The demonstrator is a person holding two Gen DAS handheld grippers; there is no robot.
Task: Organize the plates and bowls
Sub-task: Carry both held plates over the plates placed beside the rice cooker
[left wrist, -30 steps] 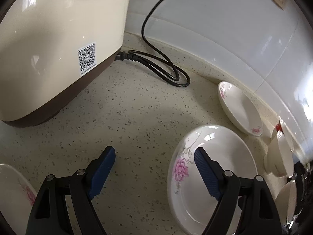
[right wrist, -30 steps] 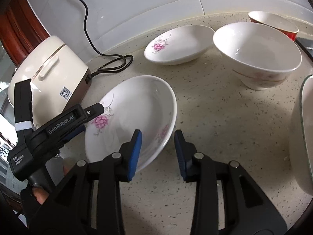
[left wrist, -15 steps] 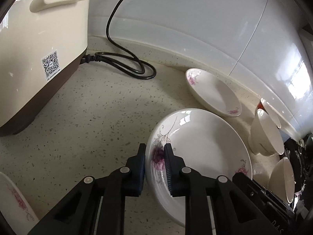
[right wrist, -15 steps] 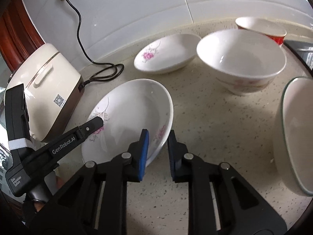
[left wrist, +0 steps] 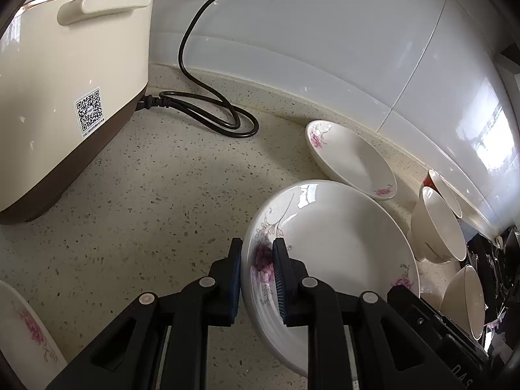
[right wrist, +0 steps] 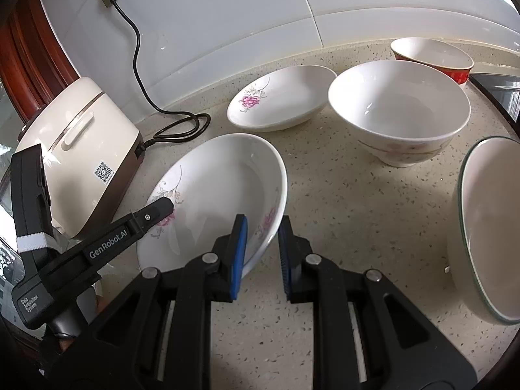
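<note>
My left gripper pinches the near-left rim of the large flowered plate, which sits mid-counter right of the rice cooker; my right gripper straddles the opposite rim, nearly closed on it, so both sides share the load. A second ago both were spread wide around it. The small plate and white bowl wait farther right.

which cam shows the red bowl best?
Right wrist: the red bowl shows its red outside and white inside by the wall, behind the large white bowl. Left wrist gives only a thin edge-on sliver.
</note>
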